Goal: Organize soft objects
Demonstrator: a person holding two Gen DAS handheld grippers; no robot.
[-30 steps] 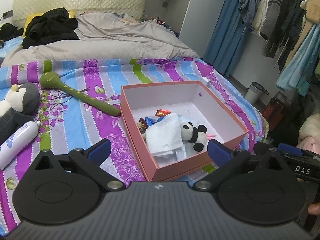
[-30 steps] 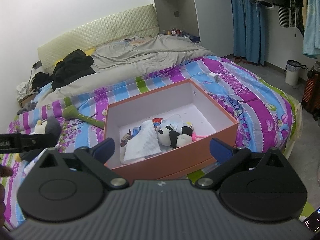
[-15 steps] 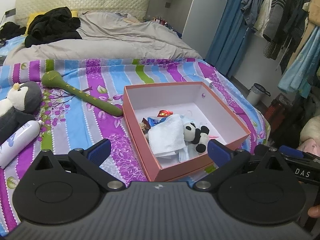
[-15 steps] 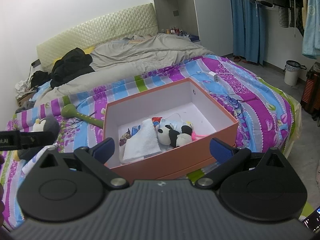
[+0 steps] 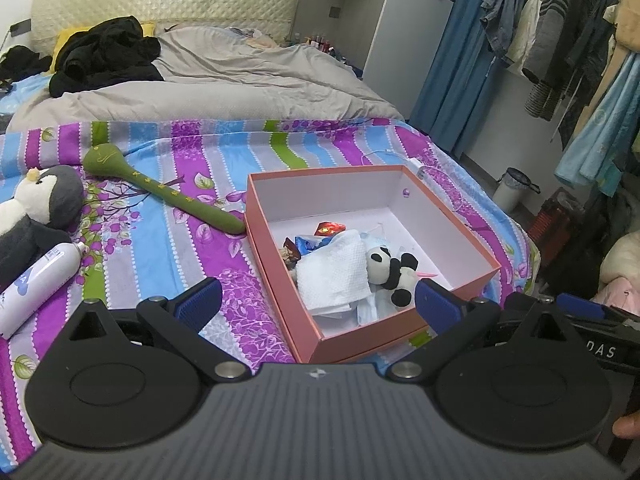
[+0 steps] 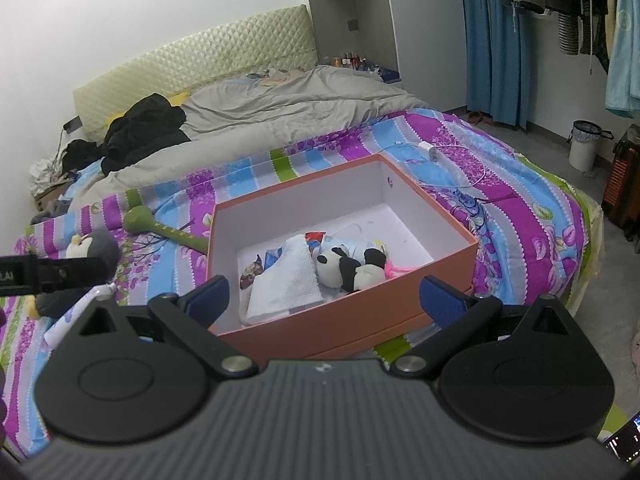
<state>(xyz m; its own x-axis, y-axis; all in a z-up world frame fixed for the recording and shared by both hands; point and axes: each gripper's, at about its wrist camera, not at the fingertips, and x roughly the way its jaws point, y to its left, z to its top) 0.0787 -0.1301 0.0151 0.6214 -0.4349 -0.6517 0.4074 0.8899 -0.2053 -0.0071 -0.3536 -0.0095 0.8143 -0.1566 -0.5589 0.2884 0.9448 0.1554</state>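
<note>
Inside the open salmon-pink cardboard box (image 5: 400, 322) on the striped bedspread (image 5: 168, 248), a small panda plush (image 5: 390, 274) and a folded white towel (image 5: 334, 276) already lie together, so part of your sorting looks done. Outside it, to the left, the grey-and-white penguin plush (image 5: 36, 216) and the long green soft toy (image 5: 160, 192) wait on the cover, beside a white spray bottle (image 5: 38, 284). Your left gripper (image 5: 316, 300) and right gripper (image 6: 324, 296) both hover with fingers spread wide and empty.

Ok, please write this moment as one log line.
left gripper: open | right gripper: open | panda plush: inside pink cardboard box | penguin plush: on bed
</note>
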